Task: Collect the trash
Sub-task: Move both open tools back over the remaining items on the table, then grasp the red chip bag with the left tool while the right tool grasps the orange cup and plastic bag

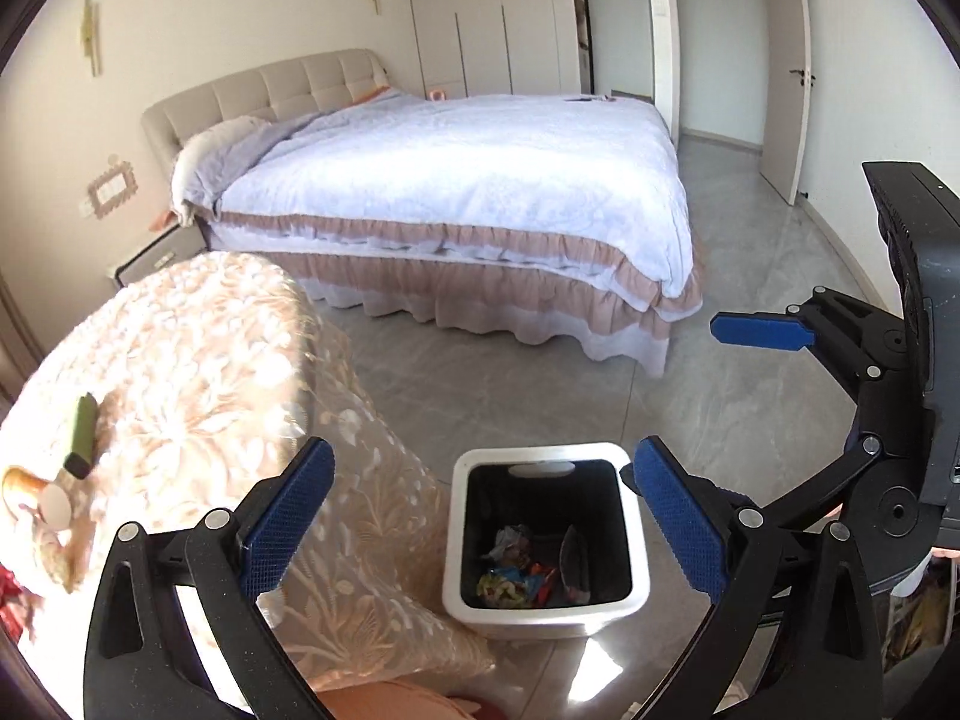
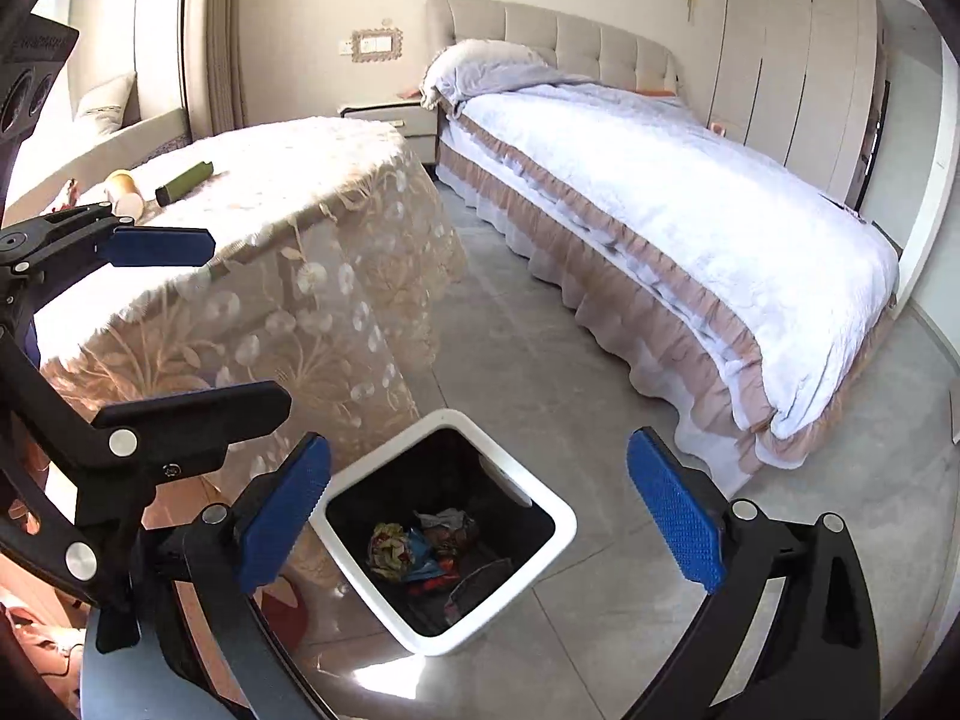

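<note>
Blue, pebbled pads face each other across a wide gap on both of our tools. Our left gripper point(image 1: 483, 519) tilts down toward the floor with its jaws spread as far as they go and nothing between them; through the gap we see the white bin point(image 1: 459, 543) standing on the grey tiles just beside the draped table point(image 1: 198, 336). Our right gripper point(image 2: 479, 516) angles down likewise, jaws wide and empty, above the same bin point(image 2: 561, 531). Each tool shows in the other's view: the right one at the right edge of the left view point(image 1: 696, 420), the left one at the left edge of the right view point(image 2: 198, 324). Crumpled wrappers point(image 2: 420, 546) lie at the bottom of the bin's black liner. On the lace tablecloth we see a green tube point(image 2: 183, 181) lying beside a tan cup point(image 2: 123, 189). The bed point(image 2: 690, 198) stands beyond.
</note>
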`<move>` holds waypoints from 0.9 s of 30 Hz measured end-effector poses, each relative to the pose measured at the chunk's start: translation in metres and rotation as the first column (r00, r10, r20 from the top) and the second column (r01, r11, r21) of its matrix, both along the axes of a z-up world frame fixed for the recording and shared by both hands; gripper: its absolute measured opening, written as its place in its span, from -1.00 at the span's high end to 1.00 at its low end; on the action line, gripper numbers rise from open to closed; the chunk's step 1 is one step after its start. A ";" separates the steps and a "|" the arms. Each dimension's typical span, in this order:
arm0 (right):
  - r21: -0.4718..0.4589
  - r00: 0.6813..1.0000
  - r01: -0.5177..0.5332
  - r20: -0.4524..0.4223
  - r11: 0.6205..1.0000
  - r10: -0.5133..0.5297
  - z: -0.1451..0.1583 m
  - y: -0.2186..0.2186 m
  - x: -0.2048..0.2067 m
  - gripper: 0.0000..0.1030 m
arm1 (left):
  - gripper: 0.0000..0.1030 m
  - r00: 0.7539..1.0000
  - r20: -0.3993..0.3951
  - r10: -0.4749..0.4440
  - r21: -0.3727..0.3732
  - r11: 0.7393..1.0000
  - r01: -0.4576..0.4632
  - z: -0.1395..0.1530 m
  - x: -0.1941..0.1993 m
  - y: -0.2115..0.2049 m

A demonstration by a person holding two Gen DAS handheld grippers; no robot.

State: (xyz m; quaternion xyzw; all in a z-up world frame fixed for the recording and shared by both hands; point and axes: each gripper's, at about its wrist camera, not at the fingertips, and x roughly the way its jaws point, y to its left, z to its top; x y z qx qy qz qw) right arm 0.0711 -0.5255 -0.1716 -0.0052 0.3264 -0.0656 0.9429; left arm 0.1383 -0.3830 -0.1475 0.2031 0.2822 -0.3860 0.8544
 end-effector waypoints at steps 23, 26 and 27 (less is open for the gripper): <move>-0.045 0.892 -0.387 0.235 0.921 0.387 0.097 0.208 0.081 -0.91 | -0.90 0.817 0.182 0.547 -0.191 0.835 -0.516 0.090 0.034 0.245; -0.057 0.885 -0.415 0.208 0.908 0.417 0.095 0.232 0.097 -0.91 | -0.90 0.787 0.157 0.597 -0.181 0.801 -0.571 0.086 0.051 0.269; -0.058 0.882 -0.425 0.197 0.903 0.428 0.094 0.240 0.103 -0.91 | -0.90 0.779 0.148 0.609 -0.177 0.791 -0.585 0.085 0.057 0.277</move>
